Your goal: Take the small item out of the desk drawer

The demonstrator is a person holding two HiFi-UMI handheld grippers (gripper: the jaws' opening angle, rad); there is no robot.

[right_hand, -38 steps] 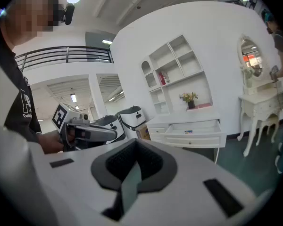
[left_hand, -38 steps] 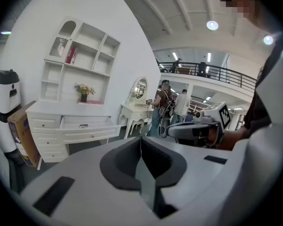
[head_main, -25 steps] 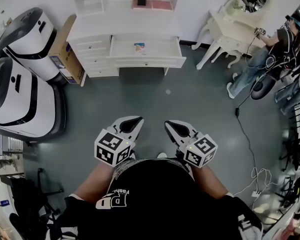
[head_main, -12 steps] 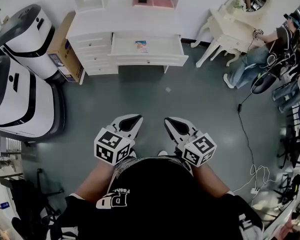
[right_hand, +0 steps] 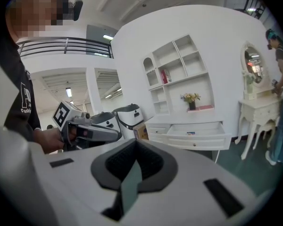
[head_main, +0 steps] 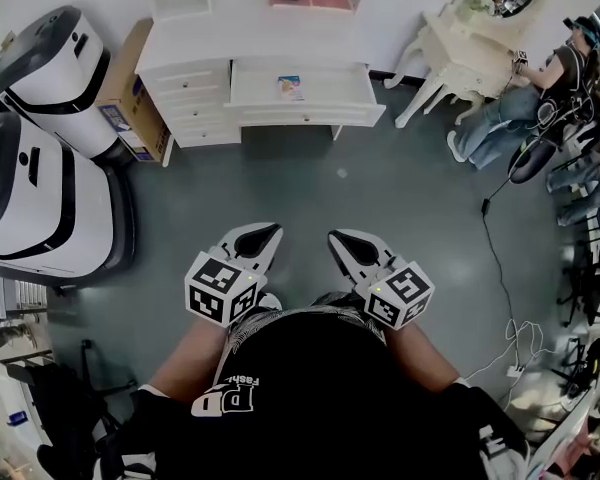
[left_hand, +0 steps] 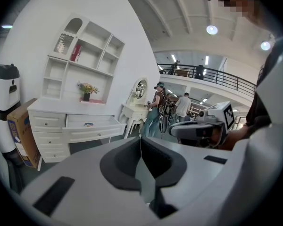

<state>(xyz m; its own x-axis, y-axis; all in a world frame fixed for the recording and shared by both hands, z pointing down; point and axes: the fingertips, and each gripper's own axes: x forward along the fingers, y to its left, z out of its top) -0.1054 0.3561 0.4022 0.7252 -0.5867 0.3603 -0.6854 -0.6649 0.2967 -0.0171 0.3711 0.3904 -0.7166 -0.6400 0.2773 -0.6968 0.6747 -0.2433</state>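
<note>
- While both grippers hang low in front of the person's body, the small item (head_main: 290,87) lies well apart from them. It rests on the bottom of the open drawer (head_main: 310,116) of the white counter (head_main: 195,53), across a stretch of grey floor (head_main: 380,198).
- Left gripper (head_main: 263,233): its jaws are pressed together with nothing between them.
- Right gripper (head_main: 339,239): its jaws meet likewise and it carries nothing.
- Both grippers point towards the counter, and the item lies almost straight ahead, about midway between their two lines. It sits perhaps a shade towards the left one, so neither hand looks clearly nearer.
- The item seems to be a flat printed card or packet. It is too small here to tell which way its long axis runs.
- The drawer runs lengthwise across the head view, pulled out towards the person, with the item near its middle.
- By my reading the task is at the approach. The floor has to be crossed first, and one gripper must then part its jaws and come down into the drawer from above.
</note>
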